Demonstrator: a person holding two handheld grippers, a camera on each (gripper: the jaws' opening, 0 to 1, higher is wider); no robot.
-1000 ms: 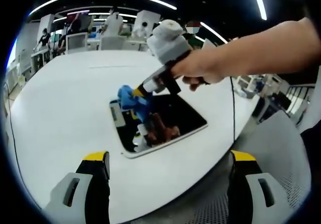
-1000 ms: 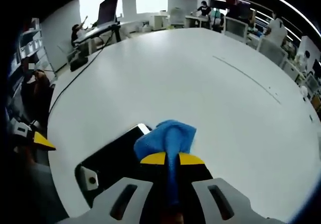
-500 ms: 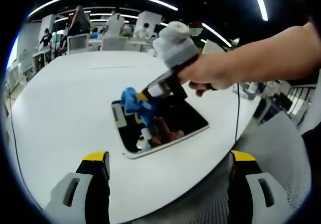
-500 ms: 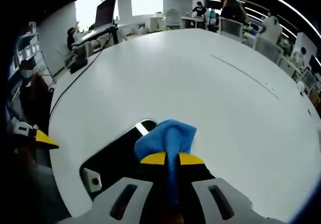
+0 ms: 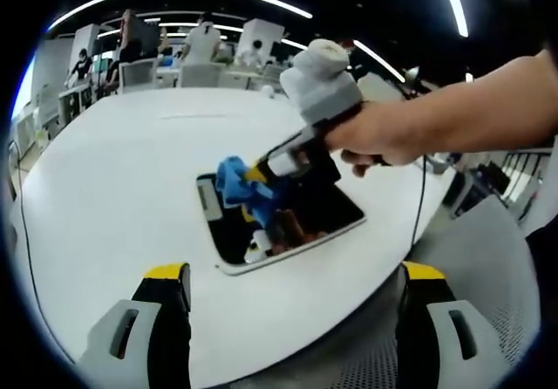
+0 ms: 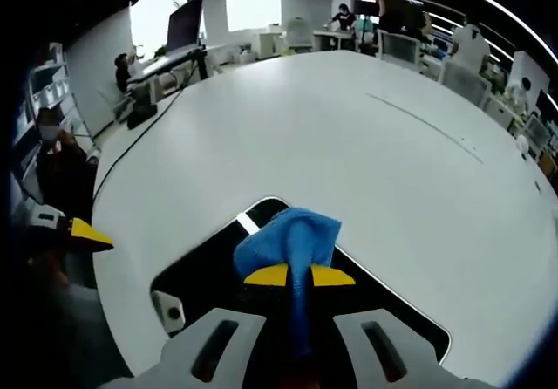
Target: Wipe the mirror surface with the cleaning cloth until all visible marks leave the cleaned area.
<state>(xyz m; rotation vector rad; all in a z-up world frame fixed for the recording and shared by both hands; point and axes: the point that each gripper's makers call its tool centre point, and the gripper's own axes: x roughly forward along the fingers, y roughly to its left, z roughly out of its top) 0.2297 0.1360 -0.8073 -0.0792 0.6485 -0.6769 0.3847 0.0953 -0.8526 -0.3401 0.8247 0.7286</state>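
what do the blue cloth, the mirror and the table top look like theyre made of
Blue cloth: soft woven or microfibre fabric, matte, bunched in folds in the right gripper. Mirror: glossy glass-like sheet in a thin pale frame, reflecting the tool above. Table: smooth white, probably laminate, low sheen.

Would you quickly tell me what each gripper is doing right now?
Left gripper: open, holding nothing.
Right gripper: shut on the blue cloth, over the mirror.
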